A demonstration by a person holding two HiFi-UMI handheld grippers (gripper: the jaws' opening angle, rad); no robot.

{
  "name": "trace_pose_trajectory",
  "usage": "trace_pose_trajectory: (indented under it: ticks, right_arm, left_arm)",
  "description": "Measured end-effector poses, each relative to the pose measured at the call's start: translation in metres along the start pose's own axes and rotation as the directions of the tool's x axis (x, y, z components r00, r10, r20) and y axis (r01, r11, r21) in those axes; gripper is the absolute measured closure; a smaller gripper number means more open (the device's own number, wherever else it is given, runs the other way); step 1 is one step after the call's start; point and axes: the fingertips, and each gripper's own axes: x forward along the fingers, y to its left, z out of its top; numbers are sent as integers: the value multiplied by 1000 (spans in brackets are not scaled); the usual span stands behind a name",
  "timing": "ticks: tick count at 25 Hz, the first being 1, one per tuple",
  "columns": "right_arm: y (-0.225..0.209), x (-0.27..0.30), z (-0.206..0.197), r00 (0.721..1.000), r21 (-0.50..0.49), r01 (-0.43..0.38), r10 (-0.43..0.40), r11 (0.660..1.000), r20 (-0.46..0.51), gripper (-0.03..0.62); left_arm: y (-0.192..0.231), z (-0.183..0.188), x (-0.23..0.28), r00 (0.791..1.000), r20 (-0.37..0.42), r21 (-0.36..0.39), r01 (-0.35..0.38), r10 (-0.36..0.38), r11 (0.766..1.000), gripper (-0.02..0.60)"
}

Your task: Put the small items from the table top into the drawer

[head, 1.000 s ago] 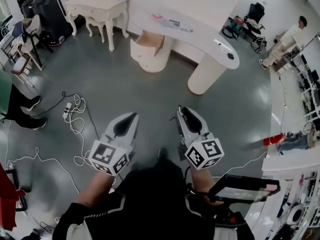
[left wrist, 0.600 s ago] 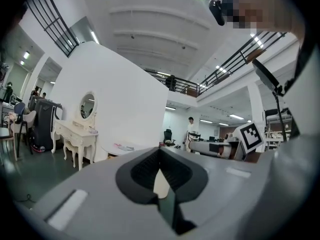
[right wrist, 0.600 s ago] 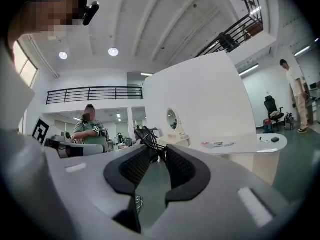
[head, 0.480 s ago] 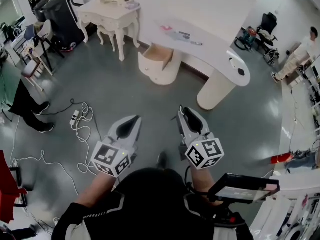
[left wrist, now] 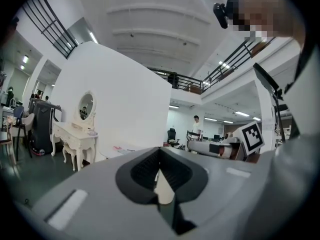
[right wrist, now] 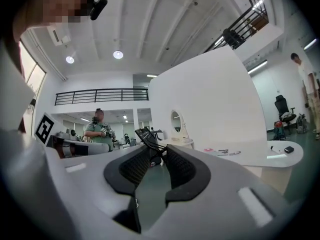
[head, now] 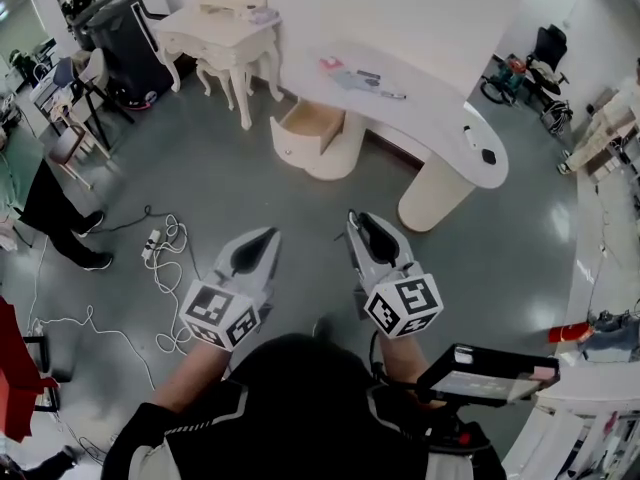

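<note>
Okay, I'm holding the left gripper (head: 262, 238) out over the grey floor (head: 200, 178), jaws only a sliver apart, nothing between them. The drawer (head: 308, 126) is sitting pulled open in the rounded white pedestal (head: 338, 156) under the left end of the curved white table (head: 440, 128). It's wood-coloured inside and well away from both grippers. The small items (head: 355, 78) are lying on the table top just behind the drawer: a pink piece (head: 330, 64), some flat grey bits and a thin dark stick (head: 391, 94), all too small to name. I'm holding the right gripper (head: 358, 223) near the left one, jaws partly apart, empty. A black item (head: 488, 155) is lying at the table's right end.
</note>
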Motion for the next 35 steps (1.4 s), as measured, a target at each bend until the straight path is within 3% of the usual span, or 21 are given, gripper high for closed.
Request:
trace_pose_trajectory:
  ticks: [8, 15, 35]
  right_arm:
    - [-47, 12, 8, 999, -2, -48, 48, 999, 8, 491]
    - [-66, 36, 2, 999, 14, -51, 51, 999, -5, 491]
    - [-79, 170, 11, 999, 22, 35, -34, 999, -40, 491]
  left_arm:
    - [-10, 2, 50, 1000, -5, -3, -6, 6, 1000, 581]
    - [10, 3, 68, 999, -16, -15, -32, 32, 999, 581]
    - [146, 22, 129, 999, -30, -56, 27, -29, 998, 581]
